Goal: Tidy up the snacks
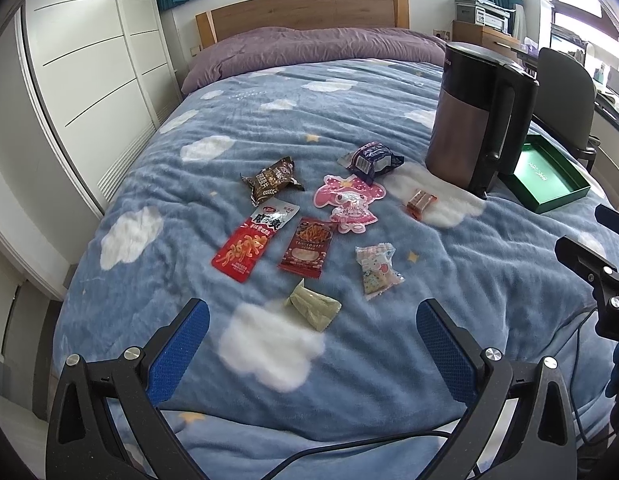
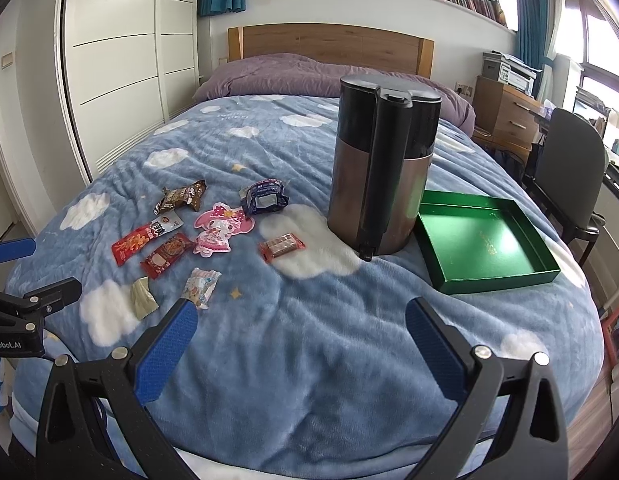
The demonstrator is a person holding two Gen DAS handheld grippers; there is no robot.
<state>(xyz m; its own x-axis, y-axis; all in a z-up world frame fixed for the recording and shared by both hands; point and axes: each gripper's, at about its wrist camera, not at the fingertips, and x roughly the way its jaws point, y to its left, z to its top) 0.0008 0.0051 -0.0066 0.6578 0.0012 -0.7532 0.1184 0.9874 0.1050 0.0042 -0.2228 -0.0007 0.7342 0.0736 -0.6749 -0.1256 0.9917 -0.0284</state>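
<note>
Above the blue cloud blanket (image 2: 309, 340) I hold both grippers level and pointing forward. My left gripper (image 1: 313, 312) gapes wide, empty, its fingers straddling the green snack packet (image 1: 312, 309). My right gripper (image 2: 301, 312) gapes wide too, gripping nothing.

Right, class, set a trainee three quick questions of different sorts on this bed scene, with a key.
1. True or false: the shallow green cardboard tray already holds a snack.
2. Which stands between the snacks and the tray: A the tall brown and black kettle, B a pillow, C a book?
3. Fill in: the jaws of the left gripper and the right gripper are both ____.

Key: 1 false; 2 A; 3 open. The pink cartoon-girl packet and the other snacks lie on the blue cloud blanket.
</note>
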